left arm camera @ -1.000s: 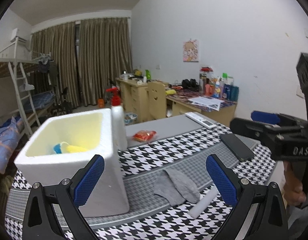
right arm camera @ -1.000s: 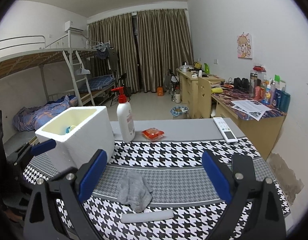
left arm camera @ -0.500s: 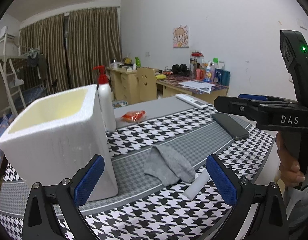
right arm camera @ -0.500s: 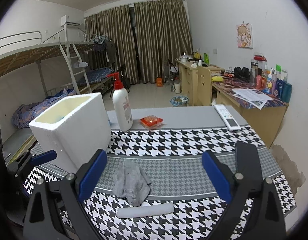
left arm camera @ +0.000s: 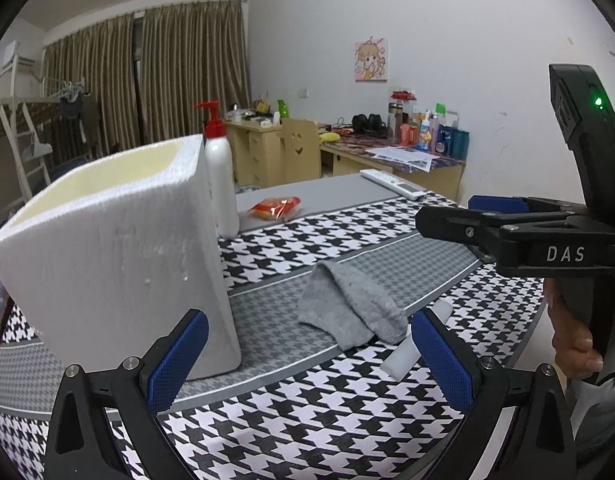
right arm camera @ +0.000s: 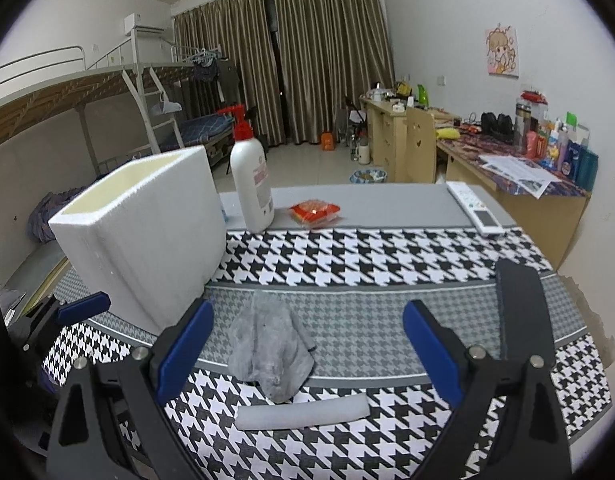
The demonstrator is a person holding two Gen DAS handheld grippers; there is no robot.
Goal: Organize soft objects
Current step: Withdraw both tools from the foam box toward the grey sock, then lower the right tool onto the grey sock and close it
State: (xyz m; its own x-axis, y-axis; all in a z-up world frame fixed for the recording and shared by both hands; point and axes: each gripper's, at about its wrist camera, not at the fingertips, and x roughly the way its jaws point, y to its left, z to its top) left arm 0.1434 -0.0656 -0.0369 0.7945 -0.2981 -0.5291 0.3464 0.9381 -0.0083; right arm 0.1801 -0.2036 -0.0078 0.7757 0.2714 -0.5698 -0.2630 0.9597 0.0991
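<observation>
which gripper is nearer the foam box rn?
Left. The left gripper sits right beside the foam box, near its front corner; the right gripper is further over, with the grey sock between its fingers.

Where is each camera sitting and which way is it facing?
Left wrist: rides the left gripper, low over the tablecloth, facing the foam box and grey sock; the right gripper and a hand show.
Right wrist: rides the right gripper, facing the sock and white roll.
Shared: box, sock, roll, pump bottle.

pump bottle (right arm camera: 252, 184) beside red packet (right arm camera: 315, 212), remote (right arm camera: 473, 207) at table edge, desk (right arm camera: 519, 184) with bottles, bunk bed (right arm camera: 87, 92), curtains (right arm camera: 307, 60)
</observation>
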